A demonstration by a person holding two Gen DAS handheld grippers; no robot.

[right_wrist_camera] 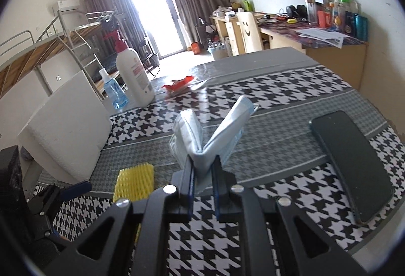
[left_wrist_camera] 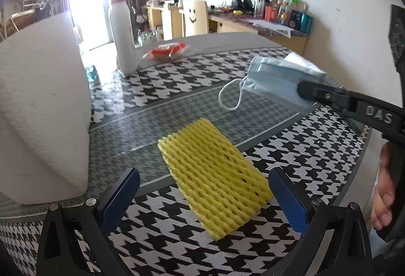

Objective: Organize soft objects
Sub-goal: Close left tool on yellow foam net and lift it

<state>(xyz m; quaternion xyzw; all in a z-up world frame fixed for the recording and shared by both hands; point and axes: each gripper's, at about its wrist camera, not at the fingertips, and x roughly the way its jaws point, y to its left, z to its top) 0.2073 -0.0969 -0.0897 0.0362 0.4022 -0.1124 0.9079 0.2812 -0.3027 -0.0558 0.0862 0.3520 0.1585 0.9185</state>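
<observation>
A: Which step are we at?

B: The right gripper (right_wrist_camera: 203,169) has its fingers pinched tight on a folded stack of blue face masks (right_wrist_camera: 202,134), which stands up between them, bent into a V, above the houndstooth surface (right_wrist_camera: 291,88). From the left wrist view, an ear loop (left_wrist_camera: 229,96) hangs down from the stack. I'd judge the masks are being carried somewhere.

A: And the left gripper (left_wrist_camera: 202,196)?

B: Fingers wide apart, holding nothing. The yellow foam fruit net (left_wrist_camera: 214,182) lies flat on the surface between and just ahead of them, so that looks like the next pickup.

A: What does the next move call for?

B: Probably lowering the left fingers to straddle the net and closing gently, since it's thin and squashy. The big white foam block (left_wrist_camera: 43,111) sits just to the left, so clearance matters there. The right side should avoid the dark phone (right_wrist_camera: 351,164) lying near it.

A: Where do things go?

B: I can't tell; no bin or tray is visible.
</observation>
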